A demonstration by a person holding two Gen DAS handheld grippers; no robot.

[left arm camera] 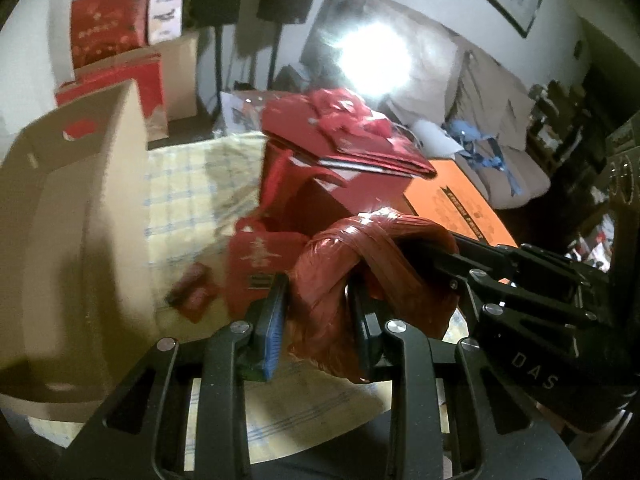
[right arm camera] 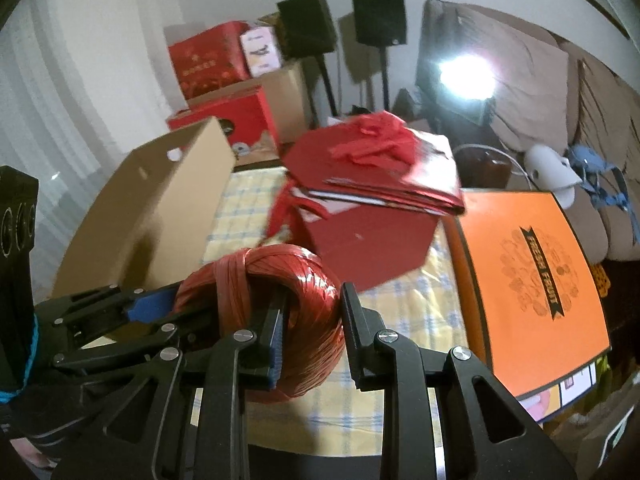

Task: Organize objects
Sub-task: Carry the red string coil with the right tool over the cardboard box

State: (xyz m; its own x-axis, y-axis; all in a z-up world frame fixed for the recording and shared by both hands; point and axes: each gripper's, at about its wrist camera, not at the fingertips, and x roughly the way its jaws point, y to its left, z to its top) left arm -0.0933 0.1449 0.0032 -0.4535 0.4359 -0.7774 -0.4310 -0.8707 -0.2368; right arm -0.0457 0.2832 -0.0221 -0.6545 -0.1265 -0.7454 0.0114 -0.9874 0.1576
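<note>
A coil of red plastic string (left arm camera: 344, 240) hangs above the yellow checked tablecloth (left arm camera: 192, 184), held from two sides. In the left wrist view my left gripper (left arm camera: 318, 292) is shut on the coil's lower strands. My right gripper (left arm camera: 436, 256) reaches in from the right and grips the coil's far side. In the right wrist view the red string coil (right arm camera: 280, 268) sits between the fingers of my right gripper (right arm camera: 314, 300), one finger (right arm camera: 280, 320) through its hole and the other against its outer wall. My left gripper (right arm camera: 176, 304) comes in from the left and clamps the coil.
An open cardboard box (right arm camera: 160, 200) stands at the left. A red gift box (right arm camera: 372, 240) with flat red bags (right arm camera: 380, 164) piled on top is in the middle. An orange fruit box (right arm camera: 532, 280) lies at the right. A small red bag (left arm camera: 260, 264) and a small red packet (left arm camera: 196, 292) lie below the coil.
</note>
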